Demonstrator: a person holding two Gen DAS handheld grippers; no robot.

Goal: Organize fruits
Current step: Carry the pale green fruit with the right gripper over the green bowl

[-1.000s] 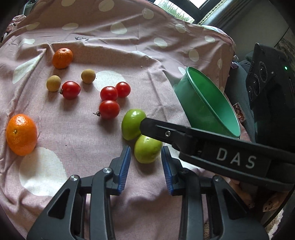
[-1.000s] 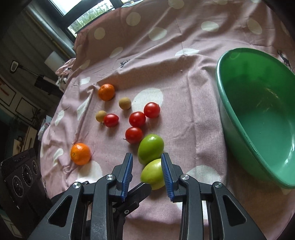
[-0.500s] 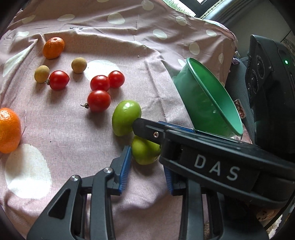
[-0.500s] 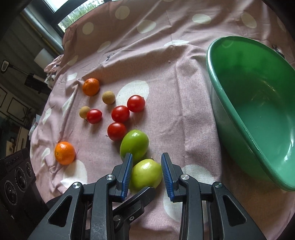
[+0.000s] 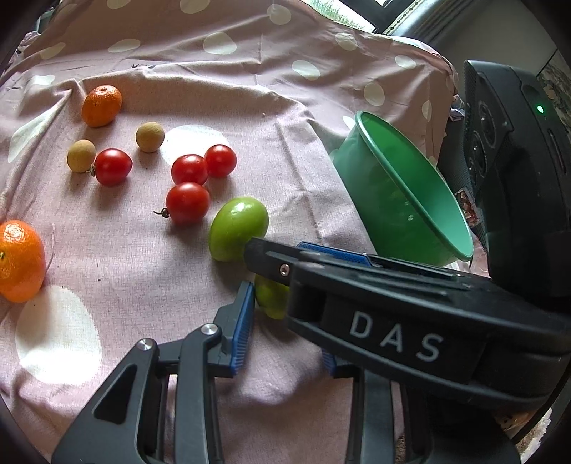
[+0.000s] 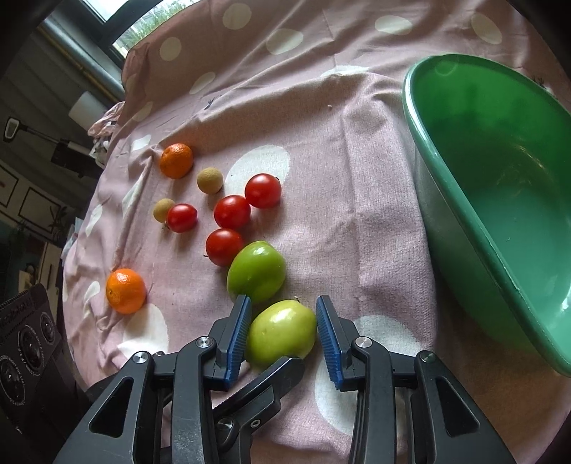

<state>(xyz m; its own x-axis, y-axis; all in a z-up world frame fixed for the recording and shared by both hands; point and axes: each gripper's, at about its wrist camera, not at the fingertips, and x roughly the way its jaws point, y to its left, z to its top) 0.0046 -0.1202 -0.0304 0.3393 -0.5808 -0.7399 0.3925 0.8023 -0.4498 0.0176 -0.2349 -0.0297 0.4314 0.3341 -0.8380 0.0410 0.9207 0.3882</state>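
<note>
A: So, the right gripper (image 6: 282, 332) stands apart around the near apple (image 6: 282, 332), unclamped?

B: Yes; left gripper (image 5: 285, 321) also apart beside it. Firm, smooth, roundish — pinch its widest middle. Bowl (image 6: 446, 171) waits right.

I see soft daylight from the window (image 6: 142, 21), faint shadows under fruit, sharp focus, heavy fisheye bending, dark vignetted corners

Right hand-held gripper (image 6: 282, 333) spread around pale green apple (image 6: 282, 332) (pads not touching), green basin (image 6: 499, 214) right
</note>
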